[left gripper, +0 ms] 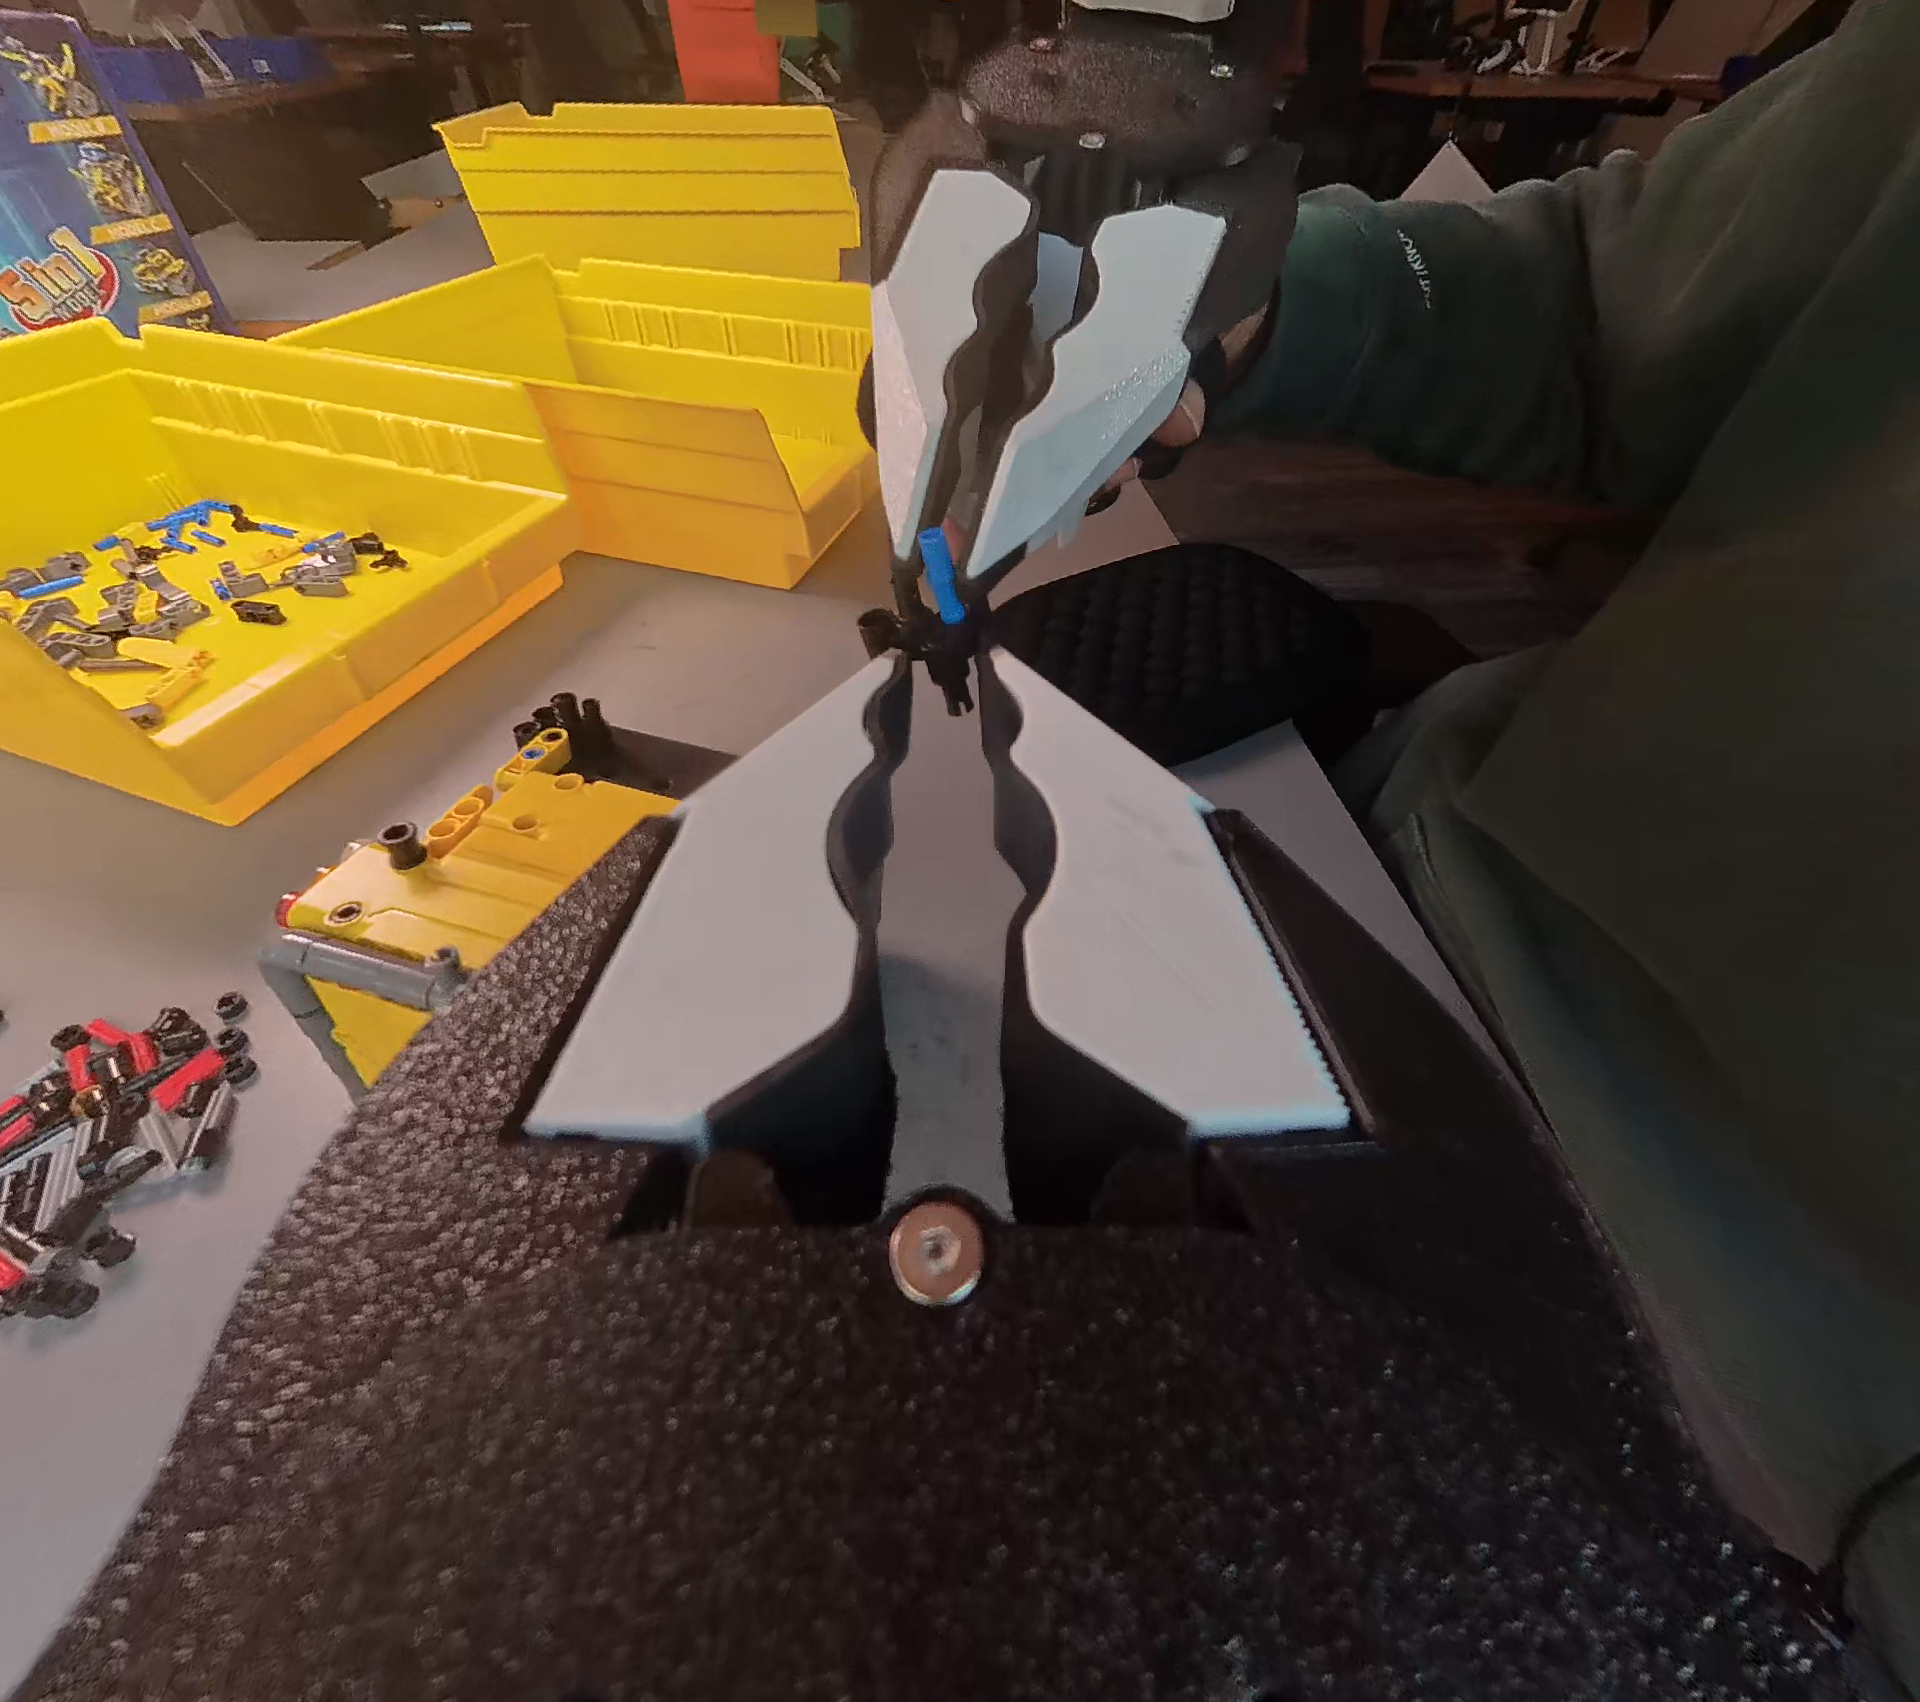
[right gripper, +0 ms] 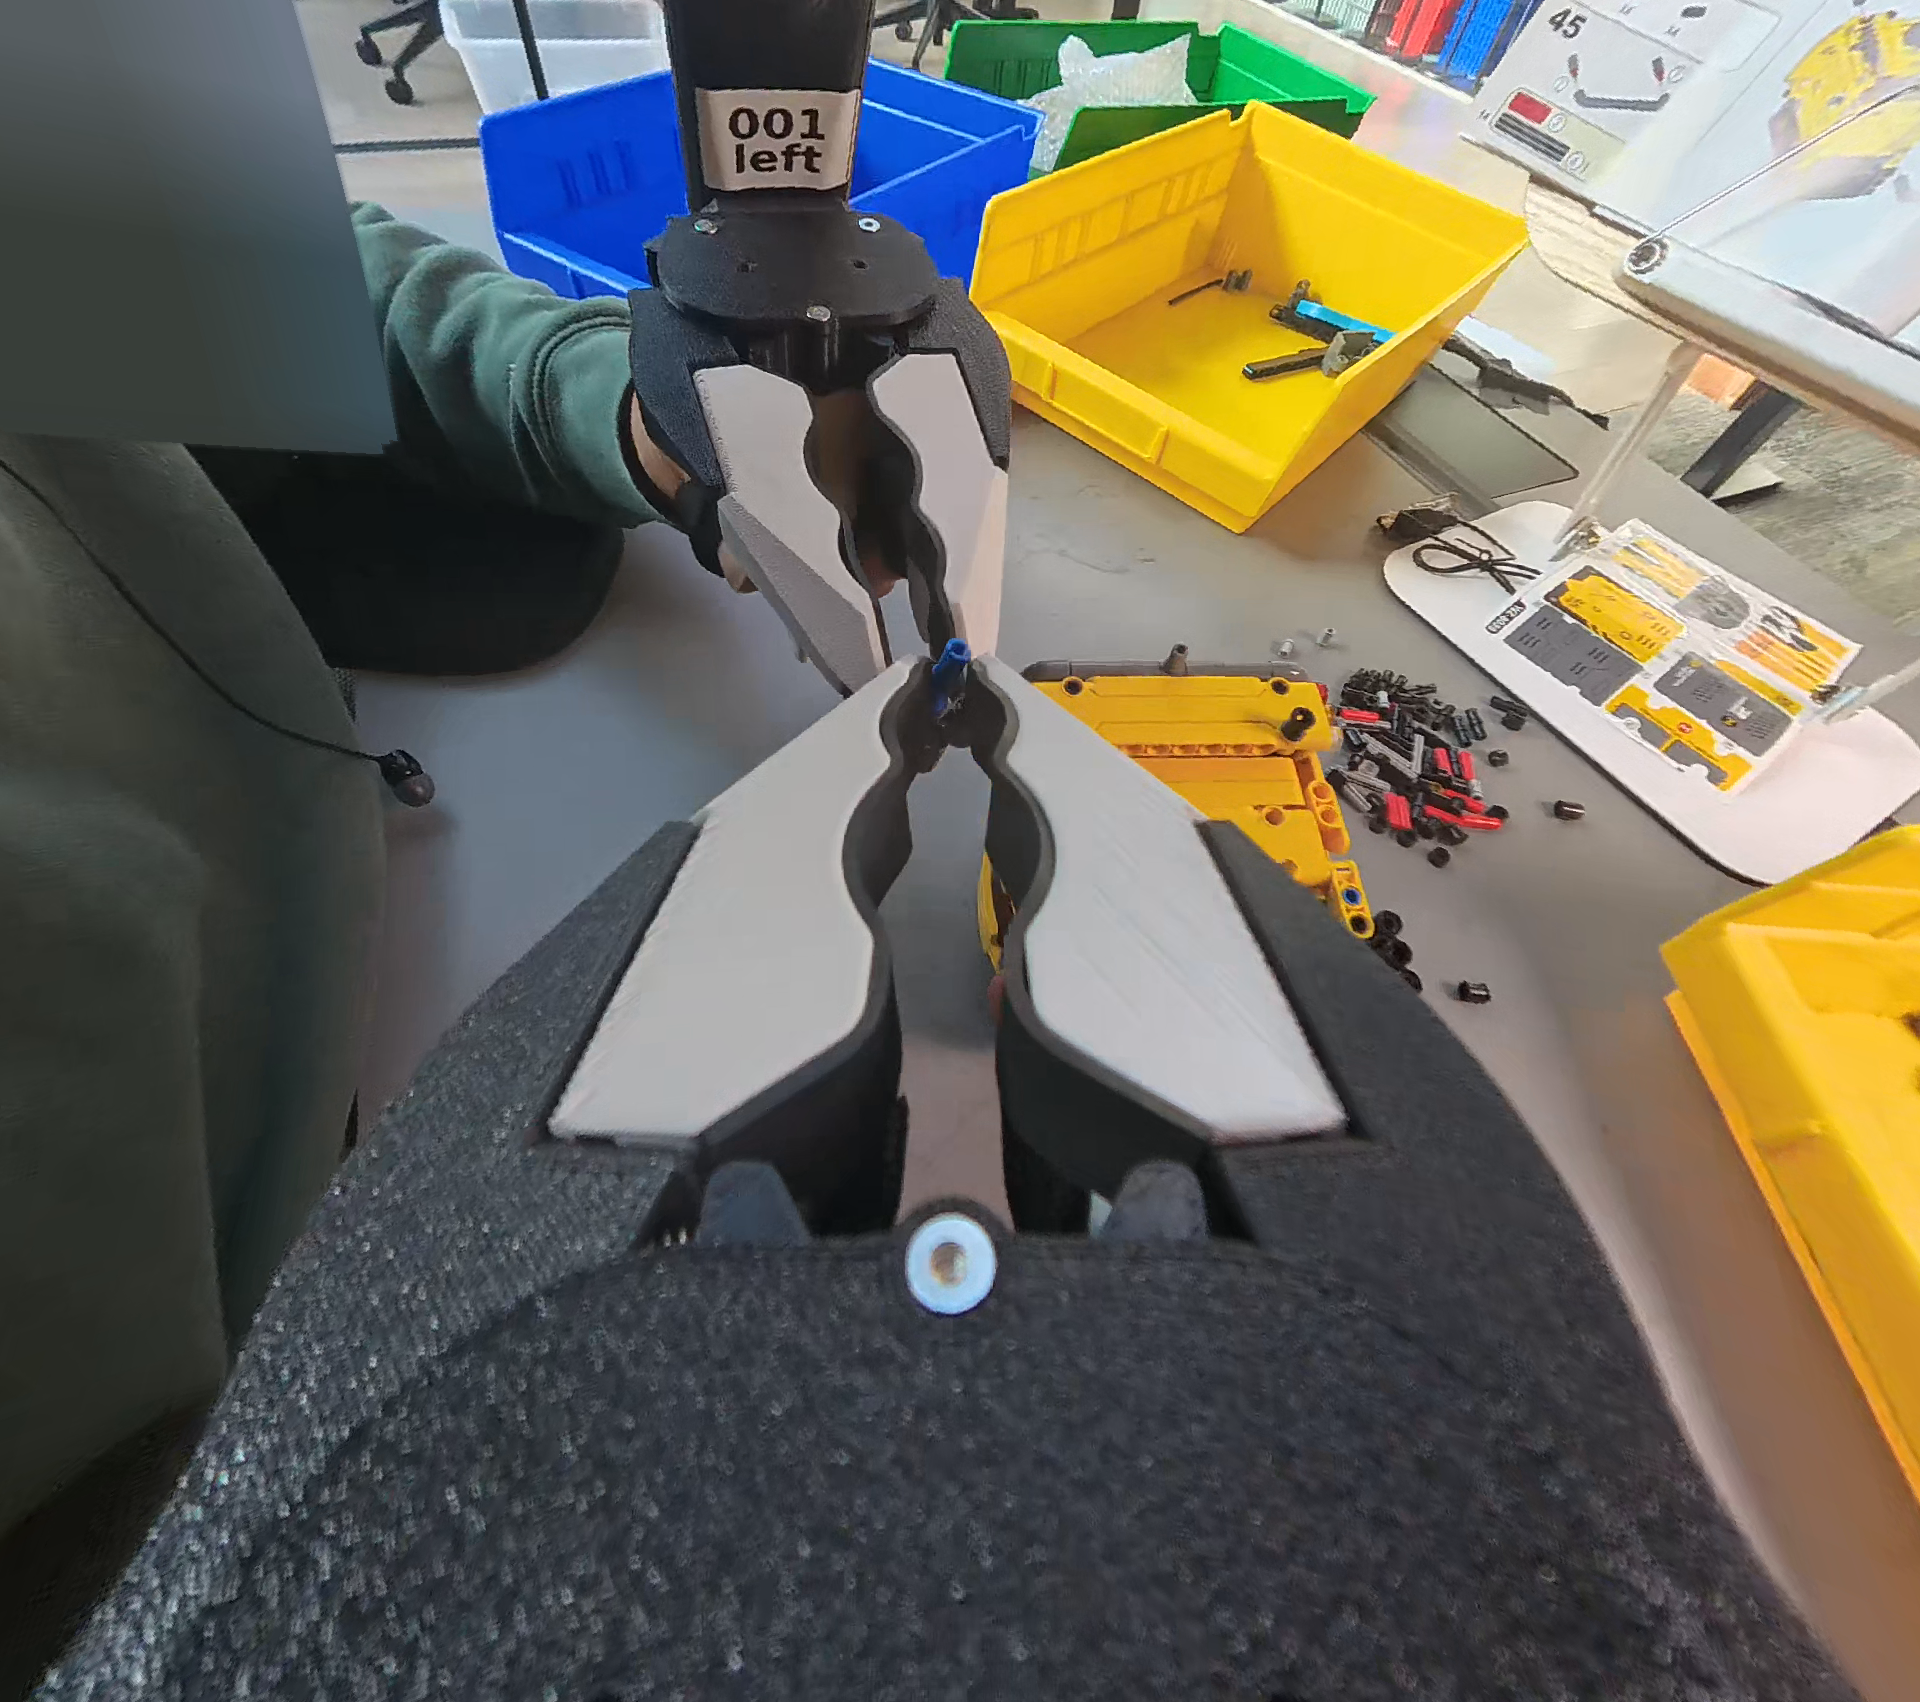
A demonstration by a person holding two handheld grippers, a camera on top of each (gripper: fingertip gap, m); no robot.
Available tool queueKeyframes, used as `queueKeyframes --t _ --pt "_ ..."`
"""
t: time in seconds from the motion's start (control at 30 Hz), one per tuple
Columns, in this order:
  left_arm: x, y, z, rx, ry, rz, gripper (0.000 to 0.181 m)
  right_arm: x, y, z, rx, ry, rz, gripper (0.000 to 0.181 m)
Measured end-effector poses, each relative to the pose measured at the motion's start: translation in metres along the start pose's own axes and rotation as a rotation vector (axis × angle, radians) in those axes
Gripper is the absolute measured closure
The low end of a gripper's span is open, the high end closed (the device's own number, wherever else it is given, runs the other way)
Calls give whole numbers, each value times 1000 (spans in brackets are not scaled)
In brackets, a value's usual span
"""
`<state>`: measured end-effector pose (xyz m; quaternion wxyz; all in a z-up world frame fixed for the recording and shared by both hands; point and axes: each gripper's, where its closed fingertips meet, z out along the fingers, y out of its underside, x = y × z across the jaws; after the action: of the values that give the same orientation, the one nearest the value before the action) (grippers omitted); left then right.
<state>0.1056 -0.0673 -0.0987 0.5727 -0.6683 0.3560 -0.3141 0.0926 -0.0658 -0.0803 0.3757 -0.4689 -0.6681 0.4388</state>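
Over a grey table [right gripper: 1143,551] beside yellow bins [left gripper: 343,530], both jaws pinch small pins [left gripper: 940,603]

Black piece [left gripper: 940,650] at left gripper [left gripper: 935,665] tips: shape too small to tell. Red/black parts pile [left gripper: 94,1133] cut off by frame edge.

Each tool [left gripper: 940,665] had pale grey fingers [left gripper: 727,956] with wavy black pads, a speckled black body, a white label at twelve o'clock; green fleece sleeves [right gripper: 488,374].
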Motion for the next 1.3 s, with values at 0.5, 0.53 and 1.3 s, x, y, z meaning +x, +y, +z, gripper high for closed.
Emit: queueKeyframes --t 0.5,0.53,1.3 --pt "3 35 14 -203 -70 241 176 -11 37 -1 -269 -20 -242 173" --pt "3 36 15 -213 -73 251 175 -11 39 -1 -298 -23 -277 174" --pt "-59 25 -15 -133 -206 104 105 22 68 2 -468 -121 -186 177"
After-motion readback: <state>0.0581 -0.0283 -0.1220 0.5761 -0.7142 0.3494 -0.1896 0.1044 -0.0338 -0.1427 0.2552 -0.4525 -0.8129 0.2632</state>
